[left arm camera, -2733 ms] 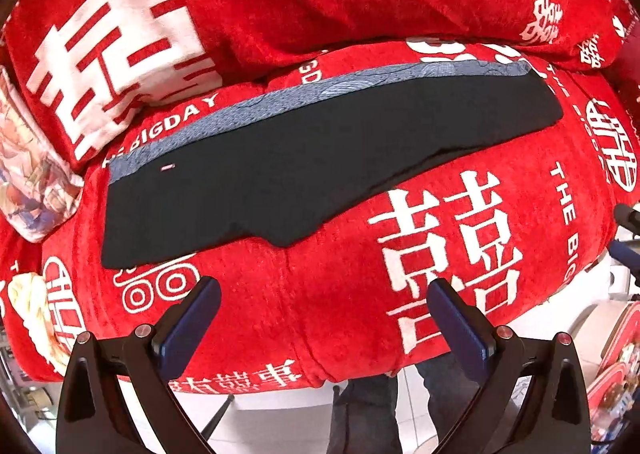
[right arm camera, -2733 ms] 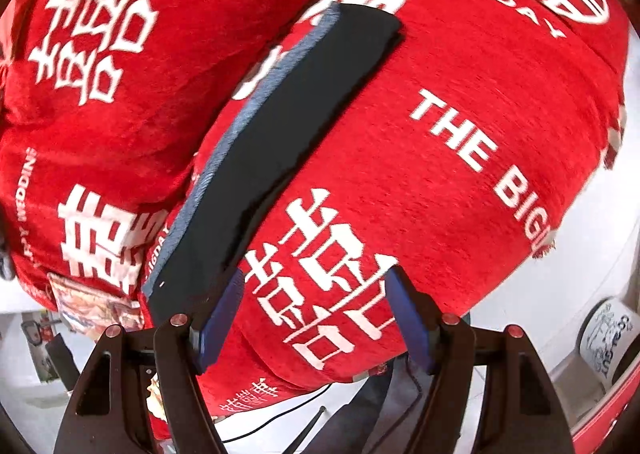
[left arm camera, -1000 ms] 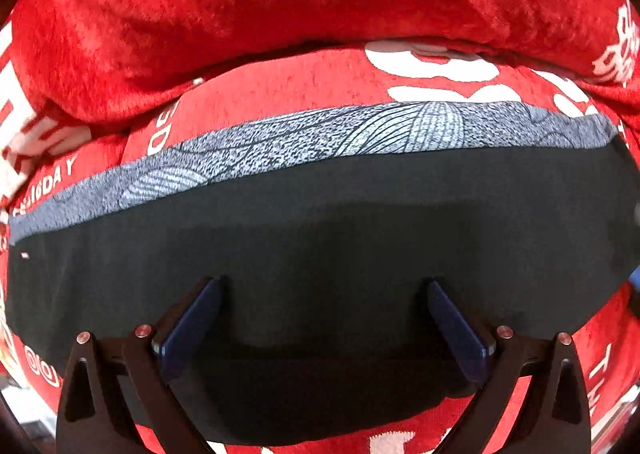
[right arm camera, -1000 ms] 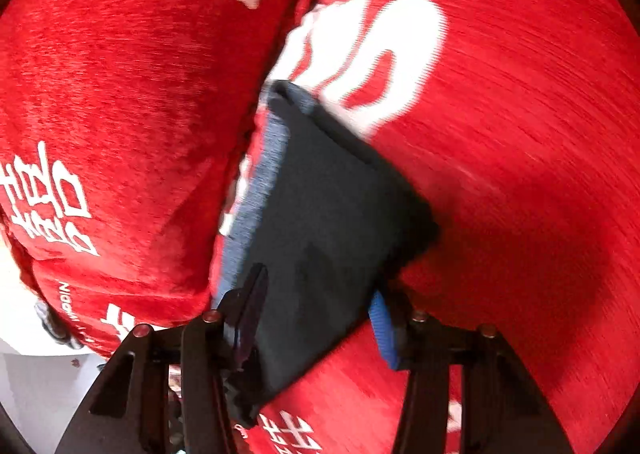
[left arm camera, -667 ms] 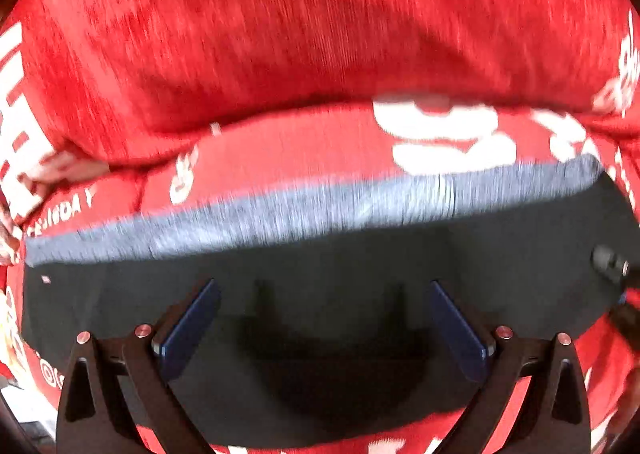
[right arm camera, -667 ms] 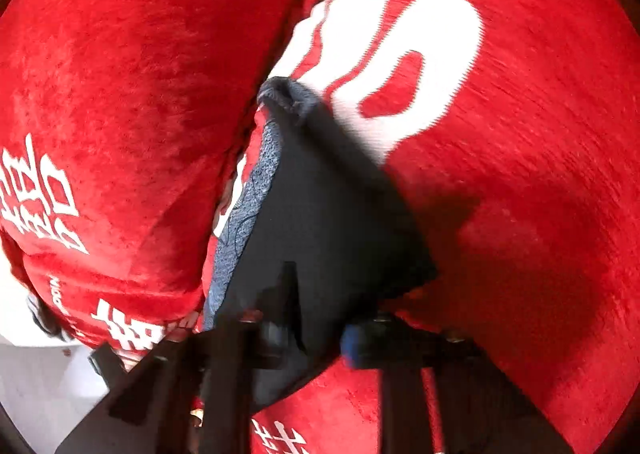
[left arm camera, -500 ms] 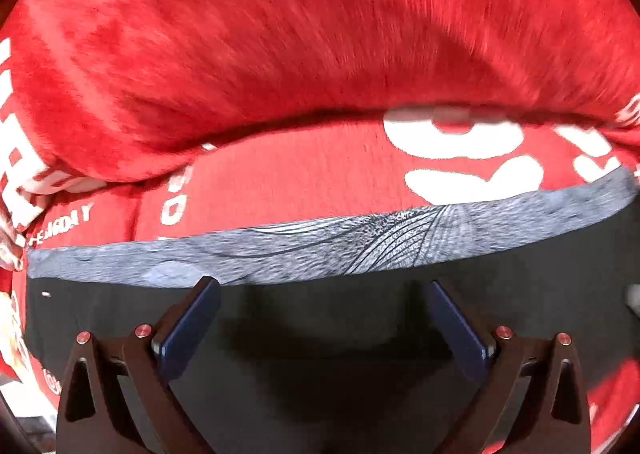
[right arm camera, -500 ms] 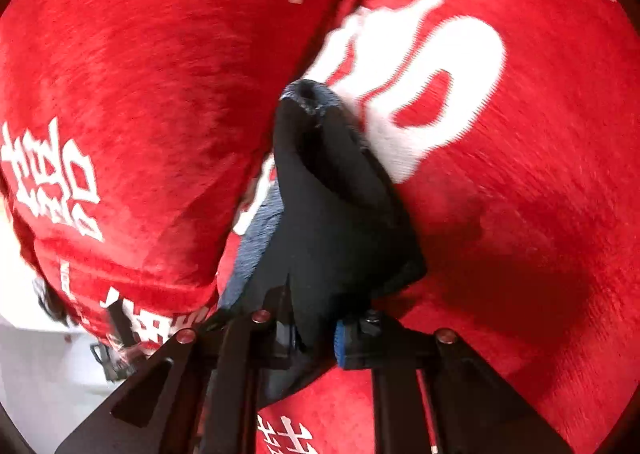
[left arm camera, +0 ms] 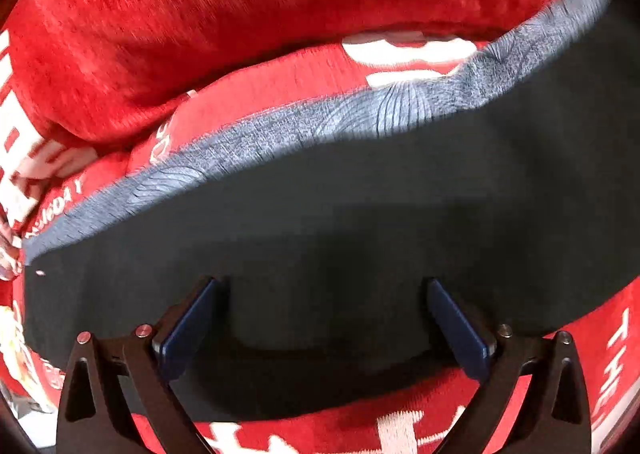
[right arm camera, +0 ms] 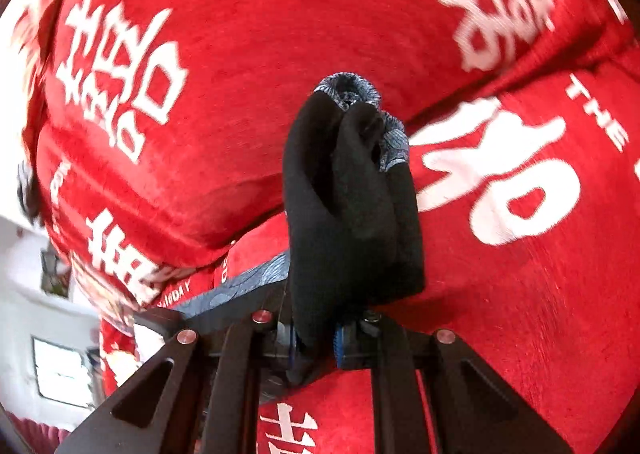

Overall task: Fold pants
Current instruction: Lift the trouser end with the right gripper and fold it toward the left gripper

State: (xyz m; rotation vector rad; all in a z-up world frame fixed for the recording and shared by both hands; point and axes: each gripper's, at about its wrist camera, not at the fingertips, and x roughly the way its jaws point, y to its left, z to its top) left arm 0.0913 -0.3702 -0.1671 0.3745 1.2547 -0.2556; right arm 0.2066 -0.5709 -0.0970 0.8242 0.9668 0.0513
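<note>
A: On the red blanket (left arm camera: 248, 14), the black pants (left arm camera: 360, 214) lie flat with the grey patterned band (left arm camera: 360, 114) along the 12 o'clock edge, rising toward 2 o'clock.
B: Left gripper (left arm camera: 320, 318)?
A: Jaws wide apart over the black cloth, gripping nothing; whether the tips touch it I can't tell.
B: Right gripper (right arm camera: 314, 338)?
A: At 6 o'clock in its view, jaws closed tight on a bunched end of the pants (right arm camera: 340, 206), lifted clear of the blanket (right arm camera: 248, 34). Grey band curls at the top of the bunch.
B: White print?
A: Characters and letters on the blanket, blurred.
</note>
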